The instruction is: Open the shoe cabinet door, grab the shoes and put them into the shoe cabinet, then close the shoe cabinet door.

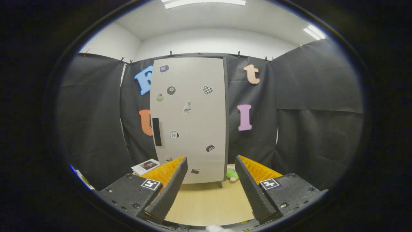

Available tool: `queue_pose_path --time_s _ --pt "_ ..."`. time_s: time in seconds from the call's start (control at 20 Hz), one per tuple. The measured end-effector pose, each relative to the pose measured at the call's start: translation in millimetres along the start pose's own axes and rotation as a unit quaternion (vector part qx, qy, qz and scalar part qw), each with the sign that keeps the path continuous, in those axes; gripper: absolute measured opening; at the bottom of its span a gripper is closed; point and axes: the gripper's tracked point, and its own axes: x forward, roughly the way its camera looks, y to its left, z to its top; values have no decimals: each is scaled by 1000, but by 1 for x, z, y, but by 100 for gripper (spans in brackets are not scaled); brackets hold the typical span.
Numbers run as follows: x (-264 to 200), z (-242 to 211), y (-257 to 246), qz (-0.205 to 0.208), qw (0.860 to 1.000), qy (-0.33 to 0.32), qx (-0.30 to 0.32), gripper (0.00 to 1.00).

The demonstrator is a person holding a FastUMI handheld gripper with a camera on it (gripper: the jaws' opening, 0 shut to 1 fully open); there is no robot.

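Note:
A tall pale shoe cabinet [190,119] stands on the wooden floor beyond my fingers, its door shut and dotted with several small stickers. A dark vertical handle [156,131] runs along the door's left edge. My gripper [210,180] is open, with nothing between its fingers, some way back from the cabinet and aimed at its lower part. A green shoe [232,174] peeks out on the floor at the cabinet's right foot, partly hidden by the right finger.
Black cloth walls close in behind and on both sides of the cabinet. A flat printed card or booklet [145,166] lies on the floor left of the cabinet. Bare wooden floor [206,203] stretches between my fingers and the cabinet.

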Motion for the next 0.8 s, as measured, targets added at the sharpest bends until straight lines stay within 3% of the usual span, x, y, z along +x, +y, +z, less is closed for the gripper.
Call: queue_pose_path --time_s 0.8 --pt "-1 -3 5 0 1000 -2 -4 97"
